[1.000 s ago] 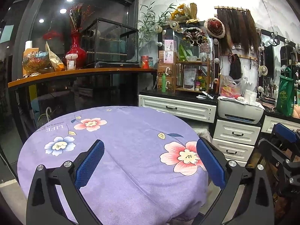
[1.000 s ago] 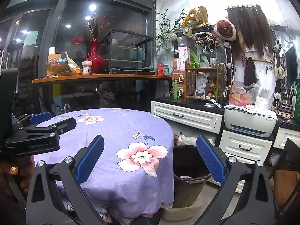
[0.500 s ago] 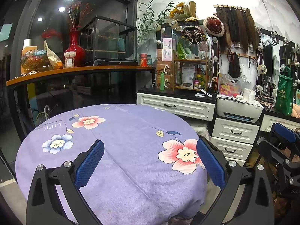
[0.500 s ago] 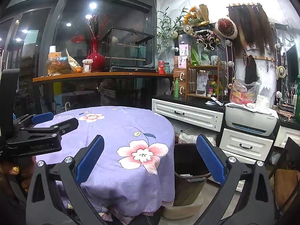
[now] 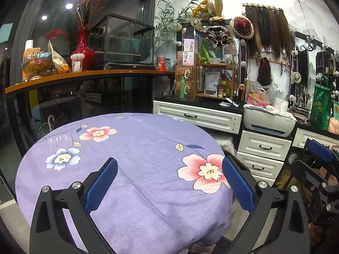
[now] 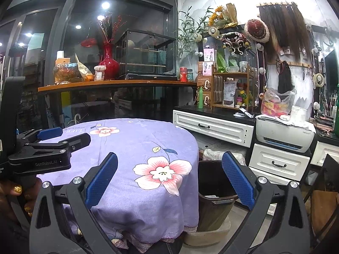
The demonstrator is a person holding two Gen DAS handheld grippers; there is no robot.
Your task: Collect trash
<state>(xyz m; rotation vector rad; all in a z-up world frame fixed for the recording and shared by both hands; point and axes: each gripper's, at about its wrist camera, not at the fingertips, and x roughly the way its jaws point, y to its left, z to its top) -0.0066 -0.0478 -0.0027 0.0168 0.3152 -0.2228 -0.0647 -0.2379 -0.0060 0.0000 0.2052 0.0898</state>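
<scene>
The left tongs (image 5: pixel 169 182) hang spread wide over the near part of a round worktop draped in a purple cloth printed with pink and blue flowers (image 5: pixel 131 148), pinching nothing; the blue pads (image 5: pixel 101 182) stand well apart, with bare cloth between them. The right tongs (image 6: pixel 169 180) are likewise spread and empty, held over the near right edge of the same worktop (image 6: pixel 135 139). Beyond the right pad of the right tongs, on the floor just beside the worktop's hanging cloth, stands a dark brown plastic trash bin (image 6: pixel 214 203) with something pale lying inside it. No loose trash shows on the cloth in either view. To the left of the right tongs the left tongs (image 6: pixel 61 135) appear side-on, held by a hand with gold-painted nails (image 6: pixel 17 192). Ahead of both, past the worktop, stand white drawer cabinets (image 5: pixel 197 116) carrying a white printer (image 5: pixel 269 120).
</scene>
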